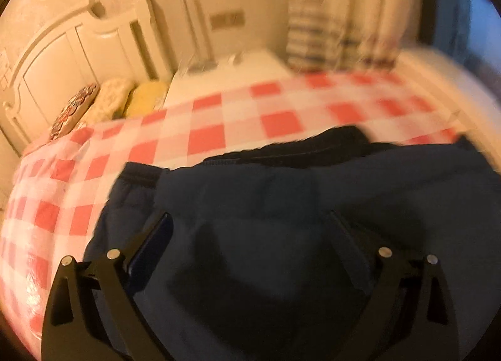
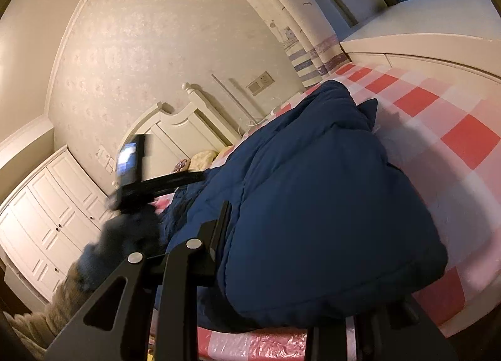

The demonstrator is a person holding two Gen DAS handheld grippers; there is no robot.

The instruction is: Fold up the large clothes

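Jaws: left gripper [image 1: 250, 229] spread wide over puffy navy quilted jacket [image 1: 281, 220]; right gripper [image 2: 300, 264] clamped on its bulging fold.
Lies on glossy red-and-white checked bedcover [image 1: 206, 138], near cream carved headboard [image 1: 78, 48] with patterned pillows [image 1: 109, 101].

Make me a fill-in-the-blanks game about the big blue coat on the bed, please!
1. The padded jacket is dark ____.
2. It lies on a sheet checked in white and ____.
3. The left gripper has its fingers spread ____ above the jacket.
4. Pillows lean against the white ____ at the end of the bed.

Missing words: blue; red; apart; headboard
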